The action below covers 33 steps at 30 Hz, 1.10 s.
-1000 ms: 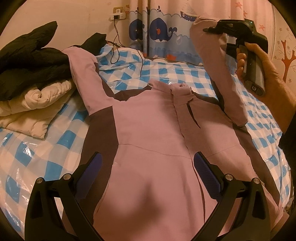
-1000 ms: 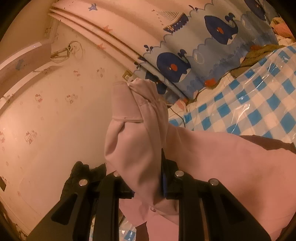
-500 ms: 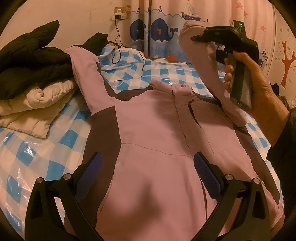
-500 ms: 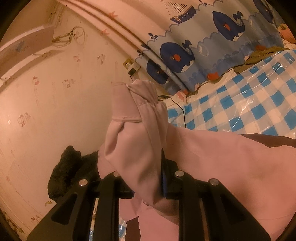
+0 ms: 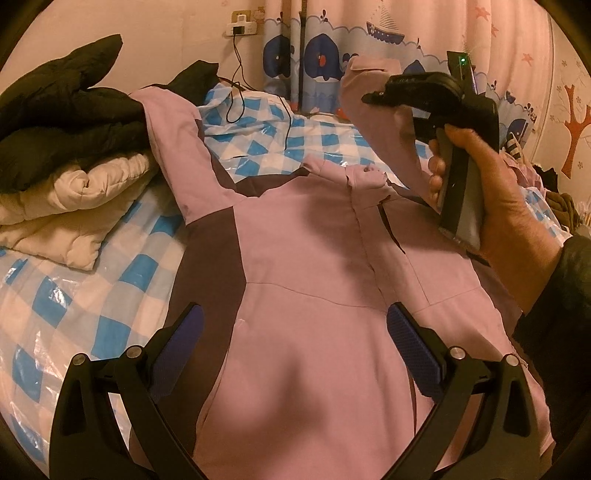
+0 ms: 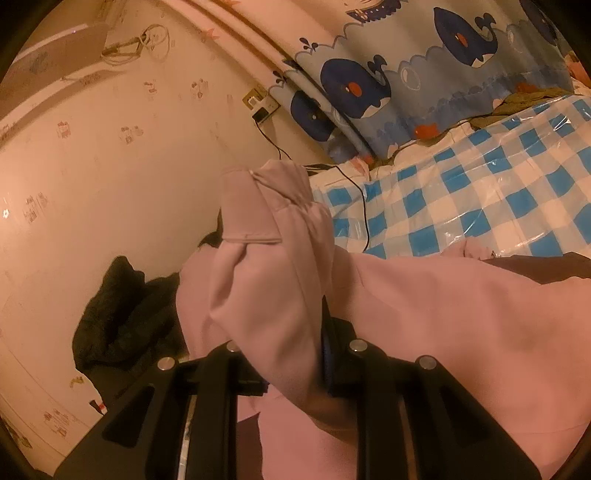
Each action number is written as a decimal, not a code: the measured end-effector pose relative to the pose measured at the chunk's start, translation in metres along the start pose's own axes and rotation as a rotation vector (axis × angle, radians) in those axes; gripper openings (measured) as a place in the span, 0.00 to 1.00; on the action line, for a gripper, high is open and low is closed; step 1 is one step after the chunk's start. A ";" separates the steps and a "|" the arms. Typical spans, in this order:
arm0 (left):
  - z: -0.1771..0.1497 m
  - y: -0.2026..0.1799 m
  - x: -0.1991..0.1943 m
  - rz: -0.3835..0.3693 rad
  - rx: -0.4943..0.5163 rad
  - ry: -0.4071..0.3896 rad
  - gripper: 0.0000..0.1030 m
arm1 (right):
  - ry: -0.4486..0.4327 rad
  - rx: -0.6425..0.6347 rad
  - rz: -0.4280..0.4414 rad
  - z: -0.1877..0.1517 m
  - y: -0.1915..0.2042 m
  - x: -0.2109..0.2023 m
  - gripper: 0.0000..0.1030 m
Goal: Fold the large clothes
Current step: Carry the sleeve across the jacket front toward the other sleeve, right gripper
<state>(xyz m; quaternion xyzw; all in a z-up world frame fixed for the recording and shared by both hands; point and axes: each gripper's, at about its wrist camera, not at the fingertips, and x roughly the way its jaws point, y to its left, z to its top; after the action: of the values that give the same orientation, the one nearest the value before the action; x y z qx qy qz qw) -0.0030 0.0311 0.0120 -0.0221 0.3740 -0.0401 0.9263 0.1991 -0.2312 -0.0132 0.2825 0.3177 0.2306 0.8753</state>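
A pink jacket (image 5: 306,266) with dark brown side panels lies face up on the bed, collar toward the far curtain. Its left sleeve (image 5: 173,147) stretches up to the left. My left gripper (image 5: 293,332) hovers open over the jacket's lower front with nothing between its blue pads. My right gripper (image 5: 373,98), held in a person's hand (image 5: 491,192), is shut on the right sleeve cuff (image 5: 369,74) and holds it lifted above the jacket's chest. In the right wrist view the pink cuff (image 6: 273,258) bunches between the shut fingers of the right gripper (image 6: 291,350).
A blue-and-white checked bed cover (image 5: 74,295) under clear plastic lies beneath the jacket. A black coat (image 5: 62,125) and a cream quilted garment (image 5: 77,206) are piled at the left. A whale-print curtain (image 5: 314,48), a wall socket (image 5: 242,26) and a black cable (image 5: 236,88) are behind.
My right gripper has carried the sleeve cuff leftward and down, over the jacket's chest. The left gripper has stayed where it was, still open.
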 end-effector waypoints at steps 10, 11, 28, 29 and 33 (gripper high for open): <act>0.000 0.001 0.000 0.000 -0.002 0.000 0.92 | 0.042 -0.083 -0.063 -0.020 0.008 0.019 0.21; 0.000 0.001 -0.001 0.001 -0.003 0.000 0.92 | 0.047 -0.091 -0.069 -0.022 0.009 0.021 0.21; -0.001 0.006 -0.001 0.000 -0.003 0.002 0.92 | 0.105 -0.145 -0.131 -0.051 0.008 0.051 0.21; -0.001 0.007 -0.001 0.000 -0.003 0.003 0.92 | 0.109 -0.146 -0.135 -0.053 0.007 0.052 0.21; -0.002 0.008 -0.002 -0.001 -0.003 0.004 0.92 | 0.121 -0.150 -0.145 -0.058 0.005 0.059 0.21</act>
<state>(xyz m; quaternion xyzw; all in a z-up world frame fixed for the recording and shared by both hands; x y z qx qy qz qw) -0.0054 0.0397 0.0109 -0.0236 0.3759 -0.0398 0.9255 0.1987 -0.1730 -0.0717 0.1782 0.3715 0.2065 0.8875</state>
